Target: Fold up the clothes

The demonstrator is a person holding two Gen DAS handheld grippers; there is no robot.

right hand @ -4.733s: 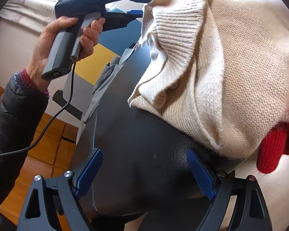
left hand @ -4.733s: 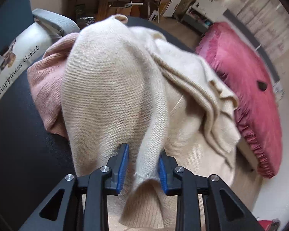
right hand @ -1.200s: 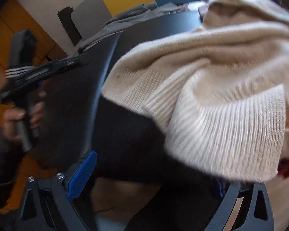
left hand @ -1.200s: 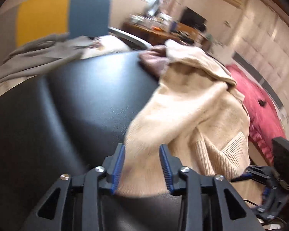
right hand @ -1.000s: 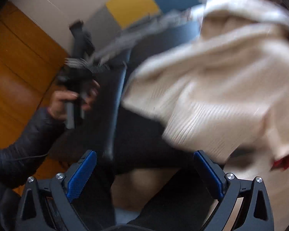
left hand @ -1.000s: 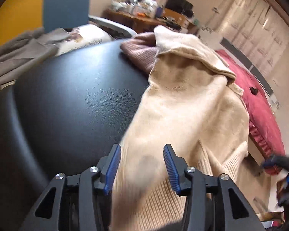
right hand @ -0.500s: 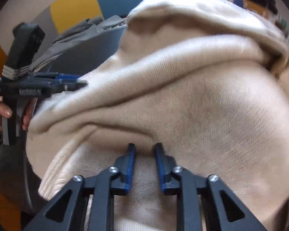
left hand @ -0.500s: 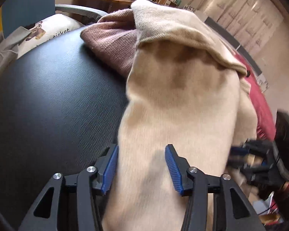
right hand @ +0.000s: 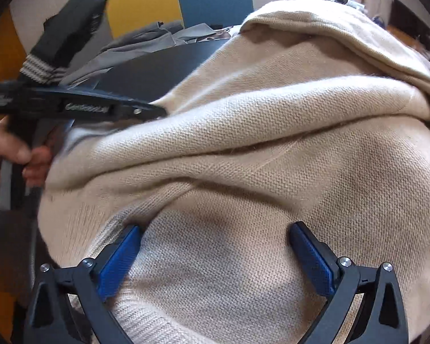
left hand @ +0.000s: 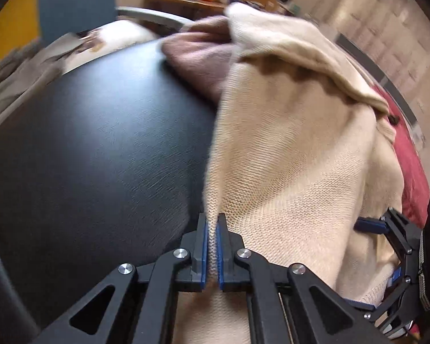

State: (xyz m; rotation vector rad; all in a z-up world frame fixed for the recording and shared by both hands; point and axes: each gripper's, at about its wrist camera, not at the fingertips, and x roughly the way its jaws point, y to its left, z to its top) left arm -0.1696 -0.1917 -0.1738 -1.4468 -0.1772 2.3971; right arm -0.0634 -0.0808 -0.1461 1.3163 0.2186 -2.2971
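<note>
Cream sweater (left hand: 286, 157) on black table (left hand: 100, 157)

Only one marking is found. In the right wrist view, at about 9 o'clock, pale raised lettering is seen on the side of the left gripper (right hand: 157, 111), but it is too blurred to be read. No other text is seen.

- cream sweater (right hand: 272, 149): soft fuzzy knit, ribbed hem at 6 o'clock
- black seat (left hand: 94, 154): faux leather w/ fine grain, slight sheen
- gripper pads (right hand: 312, 258): blue textured rubber, matt black plastic arms
</note>
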